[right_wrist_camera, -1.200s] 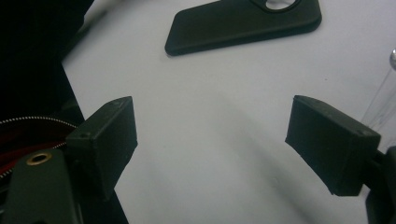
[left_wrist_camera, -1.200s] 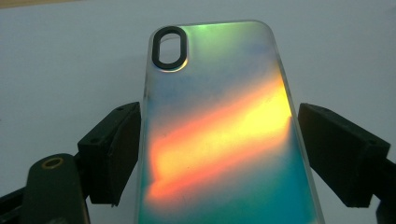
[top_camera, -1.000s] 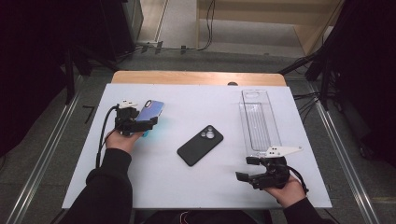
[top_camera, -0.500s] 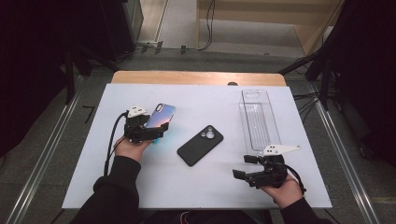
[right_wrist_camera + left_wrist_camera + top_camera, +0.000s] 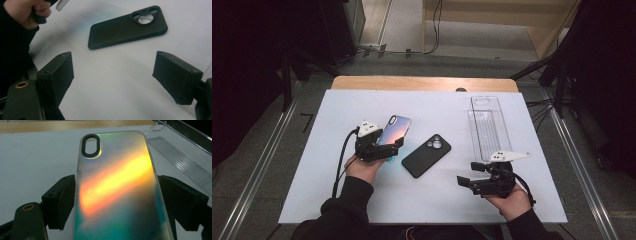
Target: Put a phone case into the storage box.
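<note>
Left gripper (image 5: 384, 148) clamped on the iridescent phone case (image 5: 117, 187) (raised off the table), right gripper (image 5: 112, 75) spread wide, holding nothing, black phone case (image 5: 127, 26) lay flat beyond it.

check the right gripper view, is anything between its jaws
No, the right gripper has its jaws standing apart over bare table, with the black phone case lying farther off.

No lettering, label, brand mark or number can be read anywhere. The iridescent phone case (image 5: 117, 192) between the left gripper's jaws and the black phone case (image 5: 127, 26) ahead of the right gripper are plain.
</note>
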Demonstrator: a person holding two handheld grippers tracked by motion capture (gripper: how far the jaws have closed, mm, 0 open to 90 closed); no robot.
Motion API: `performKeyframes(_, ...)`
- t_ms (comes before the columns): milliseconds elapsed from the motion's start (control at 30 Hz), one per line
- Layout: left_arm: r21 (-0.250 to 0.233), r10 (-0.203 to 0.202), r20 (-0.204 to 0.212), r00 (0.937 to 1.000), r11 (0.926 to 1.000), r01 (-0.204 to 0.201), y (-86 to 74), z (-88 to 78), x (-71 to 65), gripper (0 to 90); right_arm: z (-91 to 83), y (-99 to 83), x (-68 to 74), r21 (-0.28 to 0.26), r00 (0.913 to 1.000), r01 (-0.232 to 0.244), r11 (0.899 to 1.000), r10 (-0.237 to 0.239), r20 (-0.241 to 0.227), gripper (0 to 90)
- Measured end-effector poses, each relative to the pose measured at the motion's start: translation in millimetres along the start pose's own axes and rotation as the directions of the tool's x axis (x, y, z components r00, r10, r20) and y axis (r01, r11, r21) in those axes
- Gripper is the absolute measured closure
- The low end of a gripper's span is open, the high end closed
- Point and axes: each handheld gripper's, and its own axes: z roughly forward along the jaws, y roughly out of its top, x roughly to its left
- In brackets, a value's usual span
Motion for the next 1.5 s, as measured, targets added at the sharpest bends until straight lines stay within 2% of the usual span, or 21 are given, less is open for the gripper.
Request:
performKeyframes(100,-0.026,-0.005,0.004,1.0,0.9996,0.005,-4.7,0.5,-11.1,16.9,2.3,4.6,3.5,-0.01,1.0,0.006,1.0,-0.006,0.002,15.0)
performKeyframes(167,-0.033,-0.005,0.005,1.0,0.9994,0.005,-6.3,1.1,-13.7,16.9,3.2,8.2,5.6,-0.018,1.0,-0.004,1.0,0.004,0.0,15.0)
performKeyframes(300,-0.053,0.013,0.004,0.9999,0.9985,-0.013,-13.6,3.7,-27.7,16.9,5.3,16.4,8.8,-0.029,0.9998,-0.02,0.999,0.02,0.001,15.0)
performKeyframes(467,-0.083,-0.001,0.019,0.9998,0.9965,0.002,-19.5,5.4,-38.2,16.9,7.7,25.4,10.0,-0.046,0.9986,-0.053,0.998,0.053,-0.01,15.0)
performKeyframes(633,-0.104,-0.018,0.028,0.9994,0.9944,0.021,-25.1,6.8,-45.4,17.0,11.6,35.0,9.6,-0.059,0.9974,-0.071,0.996,0.07,-0.015,15.0)
performKeyframes(733,-0.111,-0.045,0.044,0.998,0.9925,0.05,-28.8,9.5,-47.8,16.9,15.6,40.9,10.2,-0.063,0.996,-0.088,0.994,0.087,-0.021,15.0)
performKeyframes(833,-0.128,-0.067,0.053,0.9963,0.989,0.074,-32.5,11.5,-50.6,16.9,20.2,46.9,12.6,-0.055,0.9968,-0.079,0.995,0.079,-0.006,15.0)
performKeyframes(900,-0.132,-0.068,0.053,0.9963,0.9885,0.074,-33.6,12.1,-51.9,16.9,22.0,48.8,13.0,-0.051,0.9968,-0.08,0.995,0.08,-0.008,15.1)
performKeyframes(1067,-0.157,-0.066,0.041,0.997,0.9849,0.072,-39.0,14.0,-58.7,16.9,32.8,59.0,10.8,-0.045,0.9918,-0.125,0.991,0.124,-0.031,15.8)
performKeyframes(1100,-0.162,-0.055,0.042,0.9976,0.9849,0.062,-41.2,15.5,-62.0,17.0,34.3,60.6,10.6,-0.042,0.9915,-0.127,0.991,0.126,-0.034,19.5)
performKeyframes(1167,-0.16,-0.051,0.049,0.9975,0.9854,0.058,-42.9,16.7,-64.9,17.0,37.4,63.9,11.3,-0.035,0.9924,-0.122,0.992,0.122,-0.015,19.8)
performKeyframes(1233,-0.162,-0.049,0.053,0.9974,0.9852,0.057,-44.1,17.5,-66.6,17.0,39.1,65.3,11.0,-0.032,0.9923,-0.123,0.992,0.122,-0.017,19.8)
performKeyframes(1400,-0.176,-0.056,0.059,0.9967,0.9822,0.066,-49.9,20.4,-73.5,16.9,49.6,71.8,6.9,-0.02,0.9853,-0.167,0.986,0.166,-0.04,21.2)
performKeyframes(1433,-0.189,-0.058,0.068,0.996,0.9795,0.07,-51.7,20.6,-75.9,17.0,51.2,72.9,6.2,-0.017,0.9832,-0.178,0.984,0.177,-0.044,21.3)
performKeyframes(1500,-0.199,-0.056,0.067,0.9962,0.9777,0.069,-52.4,20.5,-77.3,16.9,53.0,74.0,5.4,-0.016,0.9826,-0.181,0.983,0.18,-0.046,21.8)
